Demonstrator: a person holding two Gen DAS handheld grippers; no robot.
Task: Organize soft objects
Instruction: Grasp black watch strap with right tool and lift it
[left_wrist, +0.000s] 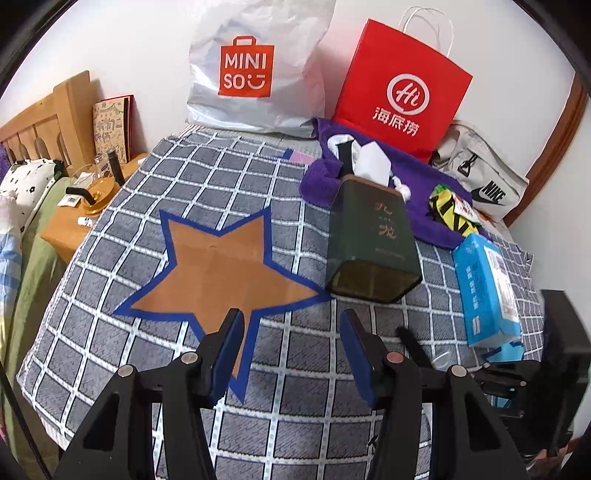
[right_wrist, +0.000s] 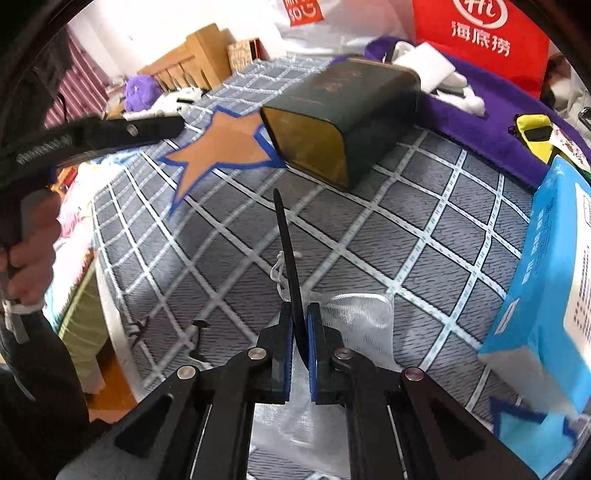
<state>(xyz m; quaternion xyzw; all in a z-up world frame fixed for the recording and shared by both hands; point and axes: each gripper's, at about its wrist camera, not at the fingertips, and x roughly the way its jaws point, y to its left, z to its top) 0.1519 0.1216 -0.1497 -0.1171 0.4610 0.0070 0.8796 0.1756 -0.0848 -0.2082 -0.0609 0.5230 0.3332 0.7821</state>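
Left wrist view: the left gripper (left_wrist: 291, 354) stands about half open at the bottom centre, nothing between its pads, above the checked blanket (left_wrist: 110, 295) and the orange star (left_wrist: 218, 273). Right of centre a dark green tin (left_wrist: 373, 243) lies on its side, its open mouth empty. Behind it socks (left_wrist: 364, 158) rest on a purple towel (left_wrist: 424, 192).

Right wrist view: the right gripper (right_wrist: 299, 328), bottom centre, is clamped on a thin black strap (right_wrist: 286, 243) over a white mesh bag (right_wrist: 354, 317). The tin (right_wrist: 343, 122) sits at upper centre, a blue tissue pack (right_wrist: 546, 280) at the right edge.

A home bedroom: wooden headboard (left_wrist: 44, 125) and bedside table (left_wrist: 70, 229) (cluttered) far left of the tongs, checked bedspread (left_wrist: 288, 369) beneath.
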